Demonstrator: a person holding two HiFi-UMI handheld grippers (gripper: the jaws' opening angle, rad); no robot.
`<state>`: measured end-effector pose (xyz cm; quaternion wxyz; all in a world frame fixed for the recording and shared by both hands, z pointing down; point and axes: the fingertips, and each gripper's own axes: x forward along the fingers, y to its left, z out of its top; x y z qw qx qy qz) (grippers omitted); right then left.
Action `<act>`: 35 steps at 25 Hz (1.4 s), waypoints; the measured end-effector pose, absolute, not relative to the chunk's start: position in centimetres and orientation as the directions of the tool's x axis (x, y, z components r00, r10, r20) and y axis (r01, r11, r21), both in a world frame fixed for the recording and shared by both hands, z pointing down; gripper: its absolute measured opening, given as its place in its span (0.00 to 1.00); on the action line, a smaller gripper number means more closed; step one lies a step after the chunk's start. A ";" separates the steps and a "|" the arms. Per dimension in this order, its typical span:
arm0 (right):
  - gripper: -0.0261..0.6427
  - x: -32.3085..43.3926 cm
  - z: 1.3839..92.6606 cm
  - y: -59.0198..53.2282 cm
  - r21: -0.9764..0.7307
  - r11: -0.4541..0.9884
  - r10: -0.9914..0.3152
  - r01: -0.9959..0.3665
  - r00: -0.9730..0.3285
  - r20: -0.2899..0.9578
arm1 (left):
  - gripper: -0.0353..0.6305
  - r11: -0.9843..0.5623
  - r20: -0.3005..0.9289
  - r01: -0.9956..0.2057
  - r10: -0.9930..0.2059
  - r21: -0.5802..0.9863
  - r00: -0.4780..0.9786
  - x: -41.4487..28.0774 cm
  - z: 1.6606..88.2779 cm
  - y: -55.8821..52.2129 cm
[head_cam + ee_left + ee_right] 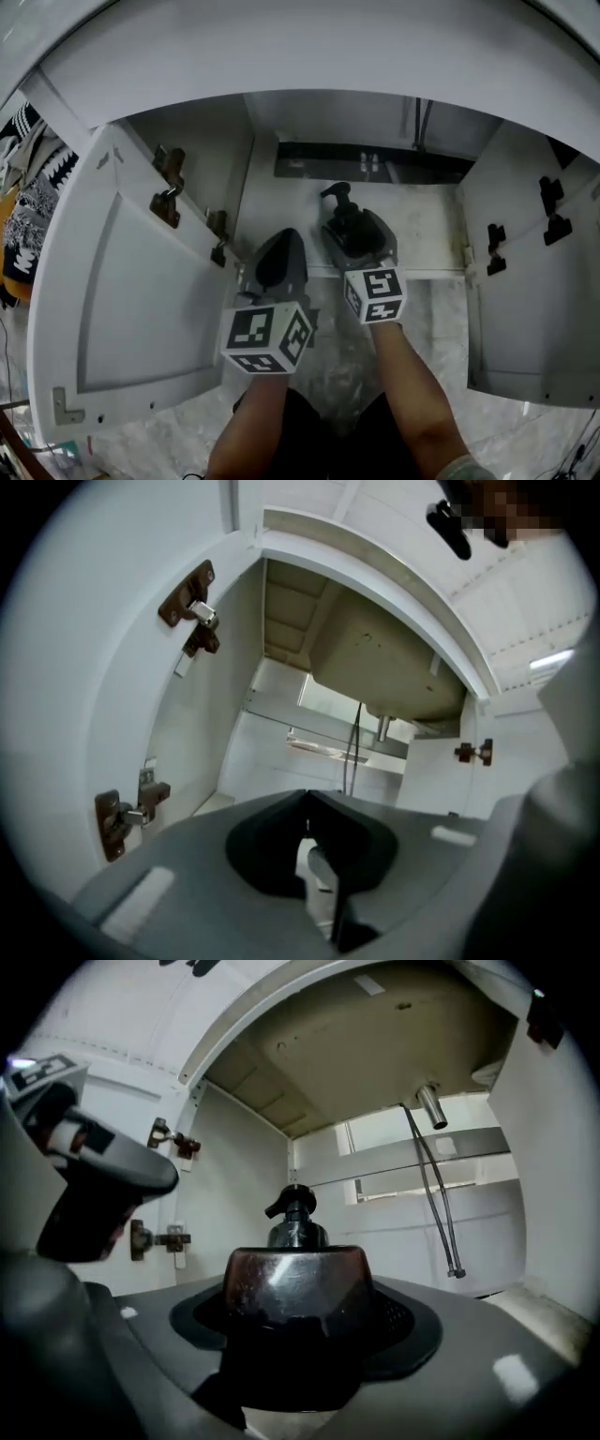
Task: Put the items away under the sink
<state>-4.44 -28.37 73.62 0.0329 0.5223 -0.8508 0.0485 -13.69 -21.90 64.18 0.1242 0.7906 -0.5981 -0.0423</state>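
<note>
Right claw at the cabinet mouth with the pump bottle, both doors swung wide.

The right claw (295, 1283) is clamped on the dark brown glossy pump bottle (292, 1206), upright, black pump on top, just at the front edge of the white under-sink cabinet (427, 225). The left claw (306, 801) sits beside it on the left, jaws pressed together with nothing gripped, nose at the same front lip. The left door (141, 300) and right door (534, 309) stand open to either side, brown hinges (169, 192) on the left wall. Ahead of the bottle the pale cabinet floor runs clear back to the rear wall. Two thin grey hoses (431, 1194) hang toward the back right under the beige sink basin (375, 1044). Marbled floor (441, 328) lies below.
</note>
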 end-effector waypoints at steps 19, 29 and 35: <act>0.59 -4.8 78.8 -29.3 0.053 0.421 -0.868 -0.905 -0.386 0.312 | 0.07 -0.251 0.018 -0.940 -0.965 0.230 0.262 -13.1 62.7 -21.1; 0.63 -3.2 80.0 -27.4 0.132 0.499 -0.819 -0.856 -0.417 0.393 | 0.07 -0.304 -0.006 -0.920 -0.950 0.247 0.313 -10.7 62.4 -21.1; 0.59 -2.8 79.9 -28.7 0.136 0.486 -0.828 -0.864 -0.404 0.389 | 0.07 -0.313 -0.007 -0.914 -0.947 0.257 0.322 -10.4 62.3 -20.9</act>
